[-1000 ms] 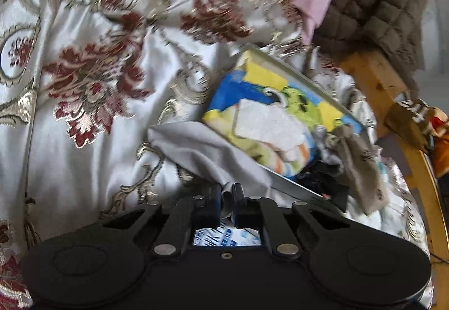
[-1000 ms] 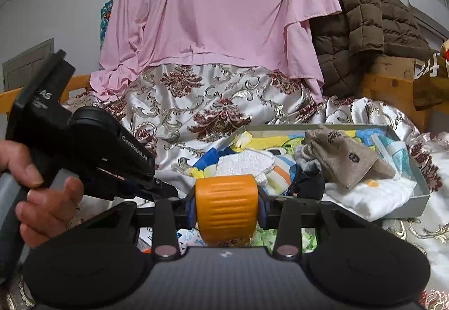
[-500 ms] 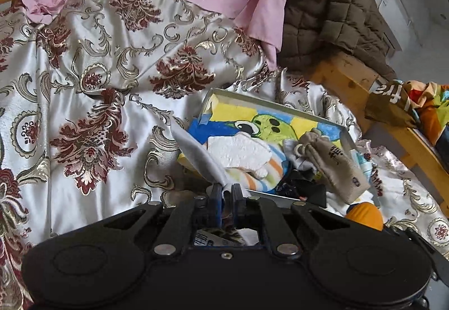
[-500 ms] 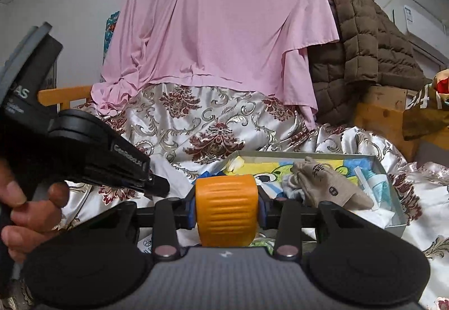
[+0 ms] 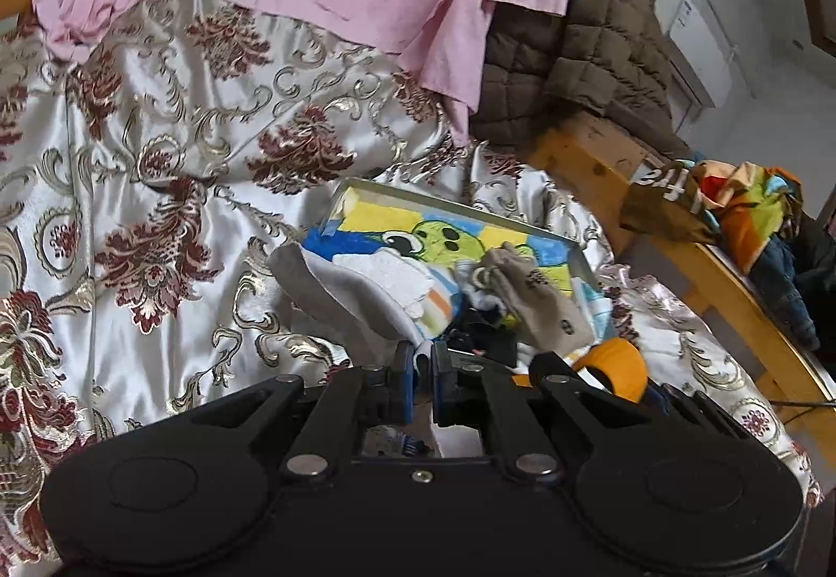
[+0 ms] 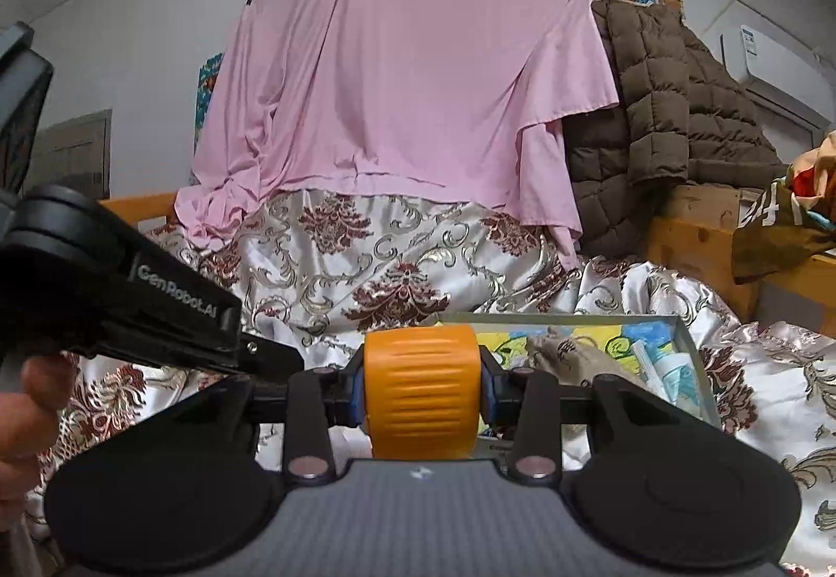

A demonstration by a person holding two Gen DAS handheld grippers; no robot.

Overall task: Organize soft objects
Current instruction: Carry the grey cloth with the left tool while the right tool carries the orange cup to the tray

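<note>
A pale wall (image 6: 157,28) rises behind the bed, whose floral satin bedspread (image 5: 157,190) catches soft daylight. A wooden bed frame (image 5: 590,153) runs along the right, and an air conditioner (image 6: 773,70) sits high on the wall.

Your left wrist camera sits just behind the left claw (image 5: 423,383) and looks down at a slant across the patterned bedspread (image 5: 157,190) toward the gray tray (image 5: 454,206), which lies near. Your right wrist camera looks almost level past the right claw (image 6: 422,391) at the pink sheet (image 6: 407,70) hung on the wall. Both views share the tray, bedspread, sheet and brown quilted jacket (image 6: 674,106); each also catches the other claw.
</note>
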